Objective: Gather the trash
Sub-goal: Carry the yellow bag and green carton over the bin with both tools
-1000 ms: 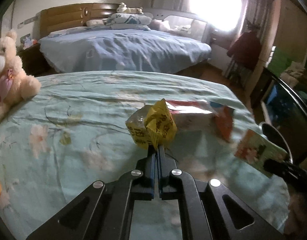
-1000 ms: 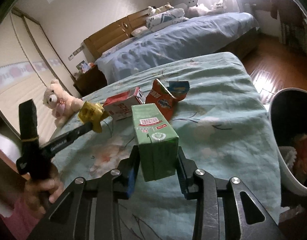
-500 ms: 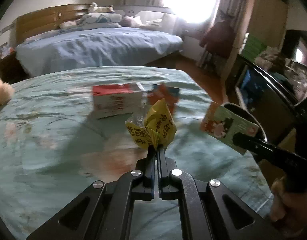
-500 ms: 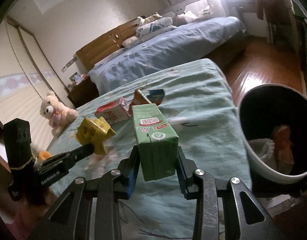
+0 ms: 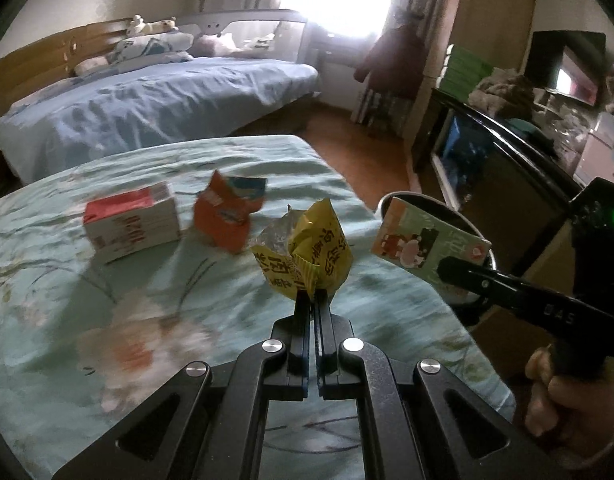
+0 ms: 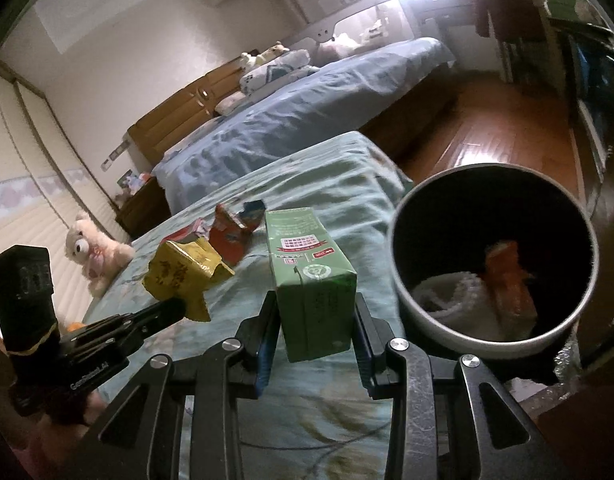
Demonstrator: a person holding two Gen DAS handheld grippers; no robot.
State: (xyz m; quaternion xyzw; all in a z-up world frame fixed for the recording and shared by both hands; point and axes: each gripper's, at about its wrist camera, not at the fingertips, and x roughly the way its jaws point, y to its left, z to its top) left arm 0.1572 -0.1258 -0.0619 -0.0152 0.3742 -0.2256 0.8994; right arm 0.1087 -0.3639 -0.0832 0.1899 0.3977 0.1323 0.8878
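We hold two pieces of trash at once, both lifted clear of the bed with the pale green flowered sheet (image 5: 155,280). Our left gripper (image 5: 314,300) has its fingers pressed nearly together, pinching the lower edge of a crumpled yellow foil wrapper with dark printed characters (image 5: 307,250); from the right wrist camera the same wrapper (image 6: 183,274) sticks up from the tip of that gripper (image 6: 175,308), above the sheet.

Our right gripper (image 6: 313,332) has its fingers spread to the width of a tall green paper drink carton (image 6: 311,280) and clamps it by its two side walls, the carton standing upright between them. In the left wrist view that carton (image 5: 425,246) sits in front of the bin's rim.

The round grey waste bin with a dark inside (image 6: 399,280) stands on the floor just beside the bed's edge, to the right of the green carton. Inside it lie a white crumpled piece (image 6: 447,296) and an orange wrapper (image 6: 511,276).

Two more pieces rest on the sheet beyond the yellow wrapper: a red and white box lying on its side (image 5: 133,226) and, just beside it, a torn orange and blue packet (image 5: 227,216).

A cream teddy bear (image 6: 93,254) sits at the far left of the sheet.
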